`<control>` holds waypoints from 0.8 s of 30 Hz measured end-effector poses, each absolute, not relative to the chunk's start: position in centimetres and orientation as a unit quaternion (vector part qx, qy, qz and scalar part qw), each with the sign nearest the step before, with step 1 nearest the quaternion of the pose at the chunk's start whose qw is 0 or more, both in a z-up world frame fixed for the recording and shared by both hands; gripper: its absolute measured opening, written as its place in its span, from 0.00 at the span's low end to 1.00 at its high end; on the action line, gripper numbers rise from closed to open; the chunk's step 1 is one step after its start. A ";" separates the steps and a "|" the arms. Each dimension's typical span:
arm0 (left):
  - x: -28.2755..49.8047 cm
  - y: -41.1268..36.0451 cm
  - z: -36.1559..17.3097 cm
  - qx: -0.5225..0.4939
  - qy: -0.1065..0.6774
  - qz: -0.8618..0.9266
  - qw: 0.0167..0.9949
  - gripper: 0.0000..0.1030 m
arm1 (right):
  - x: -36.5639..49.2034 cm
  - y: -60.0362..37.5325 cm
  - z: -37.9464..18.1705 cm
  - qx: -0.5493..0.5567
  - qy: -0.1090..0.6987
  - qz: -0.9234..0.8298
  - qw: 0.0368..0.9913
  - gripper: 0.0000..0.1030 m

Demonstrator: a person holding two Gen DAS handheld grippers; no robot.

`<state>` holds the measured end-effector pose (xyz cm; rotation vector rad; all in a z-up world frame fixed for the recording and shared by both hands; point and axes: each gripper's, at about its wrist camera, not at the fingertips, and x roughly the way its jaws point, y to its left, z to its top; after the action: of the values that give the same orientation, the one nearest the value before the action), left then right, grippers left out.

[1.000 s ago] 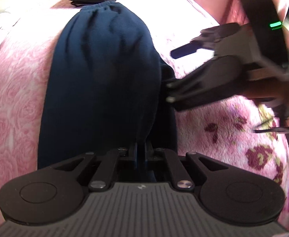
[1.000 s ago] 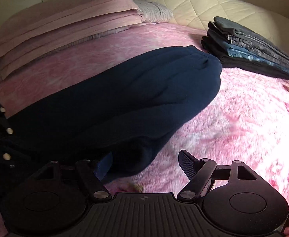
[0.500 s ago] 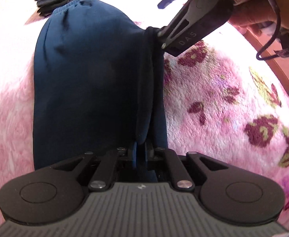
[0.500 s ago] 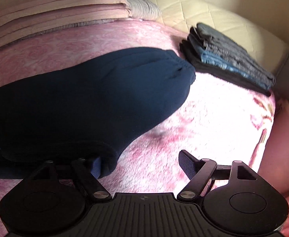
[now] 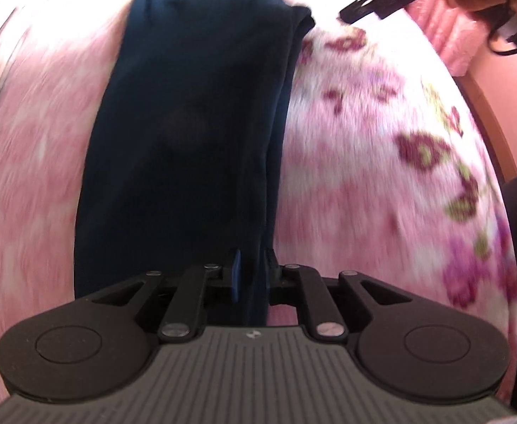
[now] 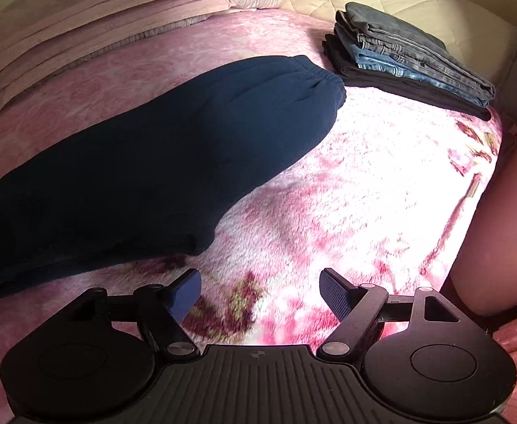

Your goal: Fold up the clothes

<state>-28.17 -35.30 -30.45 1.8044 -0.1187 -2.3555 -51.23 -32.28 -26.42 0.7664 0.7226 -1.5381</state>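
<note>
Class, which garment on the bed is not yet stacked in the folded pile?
The navy sweatpants, lying alone across the pink blanket; the jeans sit stacked.

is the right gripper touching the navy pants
Apart. The right wrist view shows the right gripper with its fingers spread over bare pink blanket; a strip of blanket separates them from the navy pants.

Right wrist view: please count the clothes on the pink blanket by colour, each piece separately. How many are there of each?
Navy blue: 1, the sweatpants lying spread on the blanket.
Blue or grey denim: 3, folded jeans in the stack.
Black: 1, the folded piece at the bottom of that stack.
Total: 5 pieces.
</note>
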 end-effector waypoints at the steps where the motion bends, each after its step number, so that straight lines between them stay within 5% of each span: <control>1: -27.0 -35.2 -30.4 0.608 -0.029 -0.787 0.100 0.12 | -50.6 -31.9 -26.1 0.327 0.314 -0.655 0.605 0.75; 16: -5.1 -33.9 -32.6 0.630 0.150 -0.682 0.339 0.26 | -34.2 -32.9 -25.1 0.239 0.359 -0.476 0.767 0.75; 24: 6.7 -30.8 -30.8 0.585 0.167 -0.676 0.416 0.26 | -18.3 -27.6 -25.5 0.143 0.402 -0.317 0.847 0.74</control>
<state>6.73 -30.79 -30.79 1.4687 0.4193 -1.6964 -18.34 -27.65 -25.46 0.3010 0.8470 -0.6686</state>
